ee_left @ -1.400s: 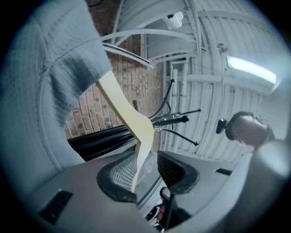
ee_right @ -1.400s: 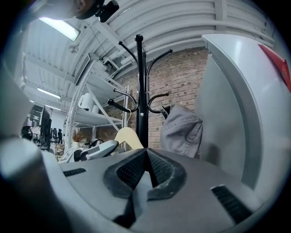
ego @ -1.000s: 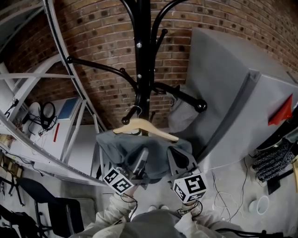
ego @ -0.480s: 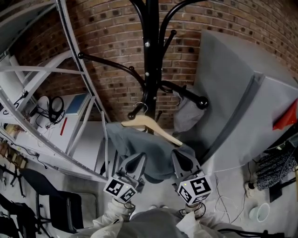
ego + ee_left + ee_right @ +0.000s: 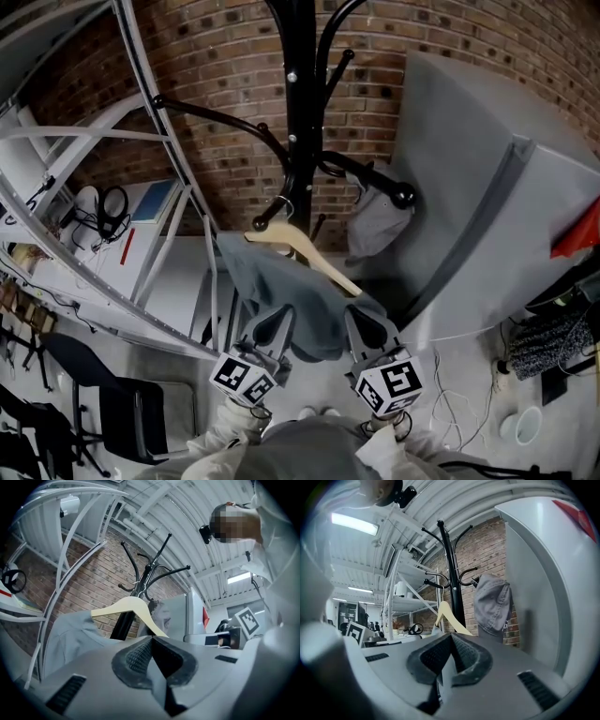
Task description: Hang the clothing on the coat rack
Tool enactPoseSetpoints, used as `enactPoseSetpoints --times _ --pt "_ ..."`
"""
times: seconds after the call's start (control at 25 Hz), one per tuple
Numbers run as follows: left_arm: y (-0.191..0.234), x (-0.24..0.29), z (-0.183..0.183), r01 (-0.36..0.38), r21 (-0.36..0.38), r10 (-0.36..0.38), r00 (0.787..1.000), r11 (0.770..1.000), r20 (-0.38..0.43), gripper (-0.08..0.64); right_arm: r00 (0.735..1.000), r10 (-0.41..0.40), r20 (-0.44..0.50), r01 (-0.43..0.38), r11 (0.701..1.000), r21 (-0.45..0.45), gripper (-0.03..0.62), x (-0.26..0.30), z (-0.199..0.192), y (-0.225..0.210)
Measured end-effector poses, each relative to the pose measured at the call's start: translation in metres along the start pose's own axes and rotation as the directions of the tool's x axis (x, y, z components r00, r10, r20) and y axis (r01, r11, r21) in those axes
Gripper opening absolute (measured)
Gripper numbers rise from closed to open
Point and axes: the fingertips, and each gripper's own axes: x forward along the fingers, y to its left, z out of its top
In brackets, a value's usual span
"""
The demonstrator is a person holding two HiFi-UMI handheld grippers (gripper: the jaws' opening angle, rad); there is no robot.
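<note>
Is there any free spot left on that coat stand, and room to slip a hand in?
The long left branch is bare, with open wall between it and the hanger below. The upturned peg upper right is free too. Lower down is crowded: hanger with garment, cap on the right branch, left gripper and right gripper at the hem.

Wall: we see a red-brown brick wall (image 5: 216,66) at the back.
Shelves: white metal shelves (image 5: 141,141) on our left.
Headphones: black headphones (image 5: 113,202) lying on a shelf.
Cap: a grey cap (image 5: 375,220) hanging before the bricks.
Cup: a white cup (image 5: 518,424) on the floor, lower right.
</note>
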Motion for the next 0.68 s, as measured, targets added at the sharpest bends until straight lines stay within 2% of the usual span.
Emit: enactPoseSetpoints --times 0.32,0.68 --pt "-0.0020 0.0047 -0.0016 0.006 -0.008 -0.006 1.000 1.000 -0.001 0.008 1.000 0.006 -0.009 -0.006 1.000 0.006 0.022 0.0008 -0.0048 0.0001" --pt "0.0048 0.0046 -0.0060 -0.023 -0.033 0.022 1.000 0.999 -0.017 0.008 1.000 0.019 -0.016 -0.019 1.000 0.012 0.023 0.0044 -0.0062 0.0001"
